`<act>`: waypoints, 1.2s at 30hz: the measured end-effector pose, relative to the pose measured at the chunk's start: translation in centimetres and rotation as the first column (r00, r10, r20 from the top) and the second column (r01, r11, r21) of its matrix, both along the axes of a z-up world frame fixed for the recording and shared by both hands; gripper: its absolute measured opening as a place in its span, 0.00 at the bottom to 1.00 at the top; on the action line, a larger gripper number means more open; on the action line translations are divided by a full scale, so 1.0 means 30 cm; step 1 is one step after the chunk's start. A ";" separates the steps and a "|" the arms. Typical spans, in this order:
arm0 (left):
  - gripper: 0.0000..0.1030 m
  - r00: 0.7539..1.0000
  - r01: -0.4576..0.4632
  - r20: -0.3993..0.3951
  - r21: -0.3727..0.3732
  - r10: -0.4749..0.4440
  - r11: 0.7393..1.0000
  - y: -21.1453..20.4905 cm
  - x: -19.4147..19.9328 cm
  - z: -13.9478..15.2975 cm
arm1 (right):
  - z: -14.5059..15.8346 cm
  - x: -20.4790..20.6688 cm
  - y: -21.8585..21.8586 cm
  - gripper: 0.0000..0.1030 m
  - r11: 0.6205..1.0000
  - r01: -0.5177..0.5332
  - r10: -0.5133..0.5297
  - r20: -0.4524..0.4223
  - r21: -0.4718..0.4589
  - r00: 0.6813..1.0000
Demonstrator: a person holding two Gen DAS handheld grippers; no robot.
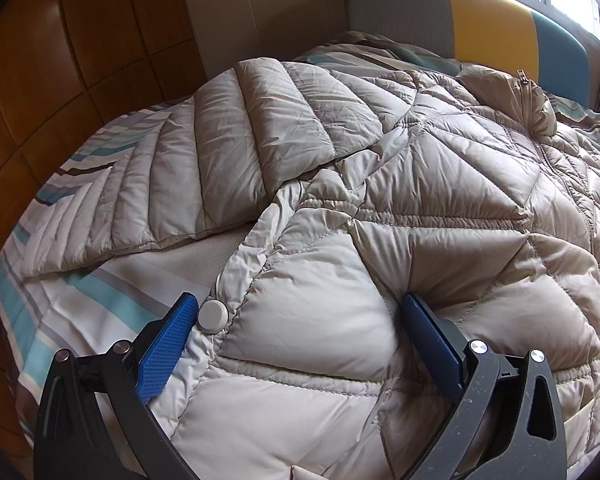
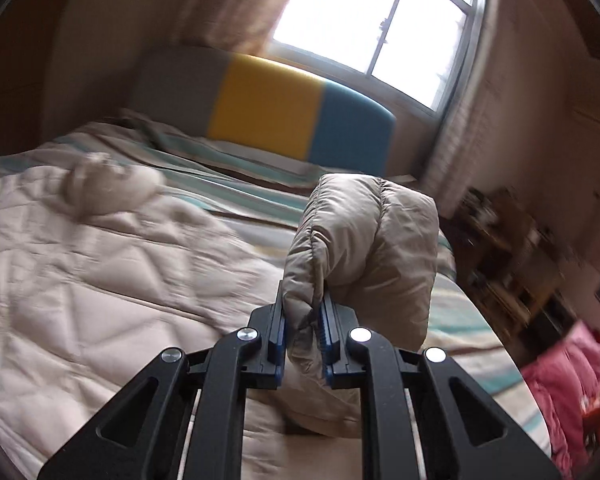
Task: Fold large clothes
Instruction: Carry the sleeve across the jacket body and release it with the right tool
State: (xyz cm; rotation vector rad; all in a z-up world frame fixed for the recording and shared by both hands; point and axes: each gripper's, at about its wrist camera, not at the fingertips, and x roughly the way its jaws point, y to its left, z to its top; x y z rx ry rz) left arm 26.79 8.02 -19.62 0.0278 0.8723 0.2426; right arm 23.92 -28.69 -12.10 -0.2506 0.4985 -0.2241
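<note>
Beige quilted down jacket (image 1: pixel 400 200) is lying under the wide-apart left claw (image 1: pixel 296 320); the right claw (image 2: pixel 303 316) is pinching its sleeve (image 2: pixel 364 248), raised rightward of the body.

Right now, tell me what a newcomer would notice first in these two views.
The big beige quilted down coat spread across the striped bed, one sleeve folded across it. The right gripper is shut on the other sleeve's cuff, lifted above the bed. Behind, a grey-yellow-blue headboard under a bright window.
</note>
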 end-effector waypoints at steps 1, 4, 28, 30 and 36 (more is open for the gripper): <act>0.97 1.000 0.000 0.001 -0.005 0.000 1.000 0.001 0.000 -0.001 | -0.002 0.006 0.049 0.12 0.999 -0.038 0.038 0.001 -0.008 0.999; 0.97 1.000 -0.001 0.003 -0.010 0.001 1.000 0.005 -0.001 -0.002 | -0.022 0.033 0.181 0.12 0.991 -0.133 0.133 -0.005 -0.030 0.991; 0.97 1.000 0.012 -0.019 0.033 -0.011 0.999 -0.019 -0.002 0.026 | -0.059 -0.056 0.441 0.62 0.892 -0.451 0.449 0.062 0.029 0.891; 0.97 1.000 0.027 -0.014 0.039 -0.027 0.999 -0.038 -0.010 0.069 | -0.019 -0.073 0.378 0.64 0.899 -0.432 0.424 0.096 0.079 0.901; 0.97 0.961 0.182 0.215 -0.027 -0.172 0.983 -0.228 -0.079 0.309 | 0.021 -0.091 0.053 0.68 0.946 -0.127 0.096 0.117 0.298 0.989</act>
